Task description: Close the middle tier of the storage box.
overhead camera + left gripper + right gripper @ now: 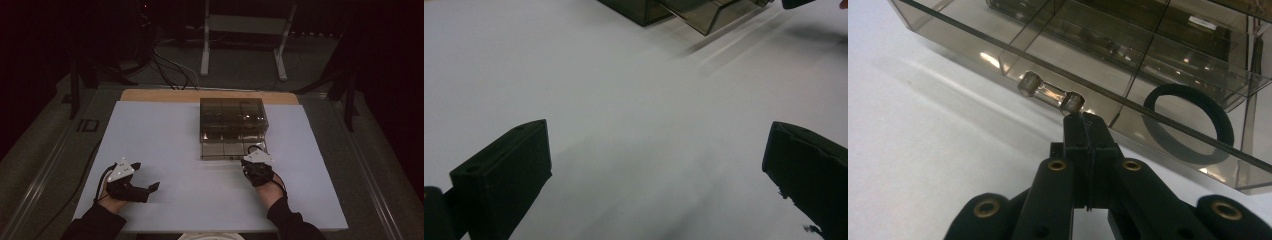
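Two black jaws of the right gripper (1087,120) are pressed flat together, w/ nothing between them. Their tips sit just at the right end of a small clear handle (1050,93) on the front of a see-thru drawer (973,37); can't tell if they touch it. That drawer is pulled out from a smoky brown box (233,118) and is split into small parts. A black ring (1188,122) lies flat in the part just right of the jaws. In the high view the right gripper (255,161) is at the drawer's front right corner, w/ the person's right hand (267,187) and dark sleeve behind it. The left gripper (656,165) has its jaws spread wide, holding nothing, just over the bare white surface (165,145). In the high view the left gripper (147,189) is near the front left of the surface, well apart from the box, pointing to the right. The box sits toward the back of the surface, a bit right of the middle. Behind the surface are cables on the floor and a white frame (245,25).
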`<state>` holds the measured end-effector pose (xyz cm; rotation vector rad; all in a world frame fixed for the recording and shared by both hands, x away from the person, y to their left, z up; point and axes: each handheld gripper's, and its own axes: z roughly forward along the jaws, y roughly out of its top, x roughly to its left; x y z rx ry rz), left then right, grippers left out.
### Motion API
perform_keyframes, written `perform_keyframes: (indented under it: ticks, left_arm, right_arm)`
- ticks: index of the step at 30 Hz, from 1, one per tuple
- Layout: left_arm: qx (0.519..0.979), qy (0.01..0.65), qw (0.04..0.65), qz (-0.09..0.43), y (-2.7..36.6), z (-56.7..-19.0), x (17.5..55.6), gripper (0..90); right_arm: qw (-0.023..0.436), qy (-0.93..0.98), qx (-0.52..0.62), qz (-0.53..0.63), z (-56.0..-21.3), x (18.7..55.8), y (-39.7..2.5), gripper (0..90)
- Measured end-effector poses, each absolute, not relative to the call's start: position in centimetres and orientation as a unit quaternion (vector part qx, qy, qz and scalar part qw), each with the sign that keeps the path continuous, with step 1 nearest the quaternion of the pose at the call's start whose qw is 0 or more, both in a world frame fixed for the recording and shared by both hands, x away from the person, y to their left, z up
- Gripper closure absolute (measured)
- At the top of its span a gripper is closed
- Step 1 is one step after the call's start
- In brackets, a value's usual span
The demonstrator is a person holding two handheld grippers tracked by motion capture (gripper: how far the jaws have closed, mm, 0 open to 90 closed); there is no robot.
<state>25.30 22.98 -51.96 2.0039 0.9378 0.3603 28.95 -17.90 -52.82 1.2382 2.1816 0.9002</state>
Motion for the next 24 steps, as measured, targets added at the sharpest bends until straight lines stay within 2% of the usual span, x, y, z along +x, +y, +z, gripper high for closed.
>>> perform_keyframes:
  ticks: [24]
  left_arm:
    - [0.805,0.377,0.436,0.143,23.02,-52.0,25.31,0.9]
  right_arm:
    - [0.241,0.797,0.452,0.319,-53.33,29.84,-17.81,90.0]
